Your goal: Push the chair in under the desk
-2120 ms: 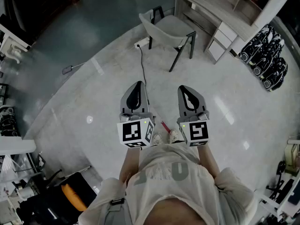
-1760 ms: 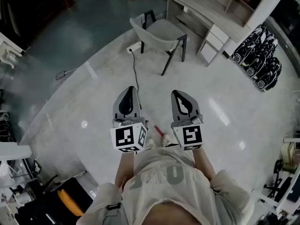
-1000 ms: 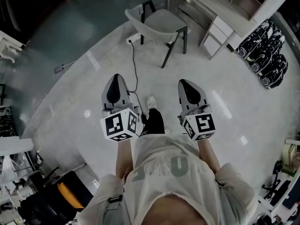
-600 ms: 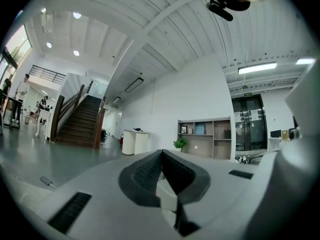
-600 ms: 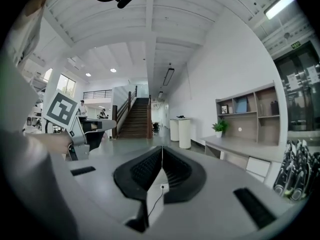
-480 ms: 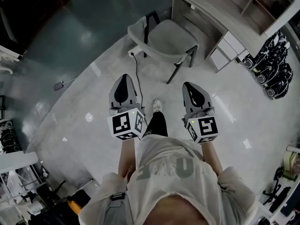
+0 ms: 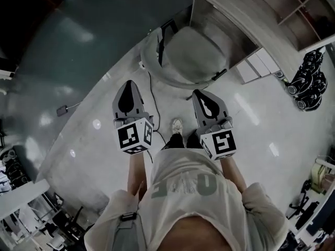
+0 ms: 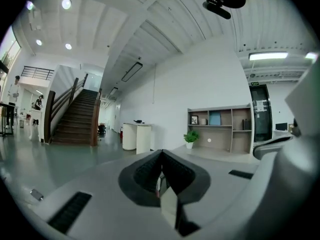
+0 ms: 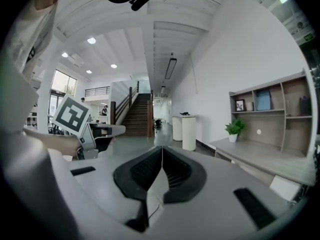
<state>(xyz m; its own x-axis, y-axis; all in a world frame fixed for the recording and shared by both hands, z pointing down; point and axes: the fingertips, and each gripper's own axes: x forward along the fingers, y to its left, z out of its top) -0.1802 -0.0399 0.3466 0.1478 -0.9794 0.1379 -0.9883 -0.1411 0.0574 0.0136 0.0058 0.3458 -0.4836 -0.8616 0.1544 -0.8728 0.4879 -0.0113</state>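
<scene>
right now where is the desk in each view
Head view: the desk runs diagonally across the top right, beyond the chair.
Left gripper view: right of centre, below the shelf unit.
Right gripper view: at the right, in the lower half.
Shared landmark: the shelf unit above the desk, seen in the head view's top right corner and at the right gripper view's right.

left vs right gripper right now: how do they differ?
The left gripper hangs over floor beside the chair; the right gripper has its tip by the chair's back, contact unclear. The left marker cube and right marker cube show different patterns. Shared: both shut, empty, aimed at the chair.
</scene>
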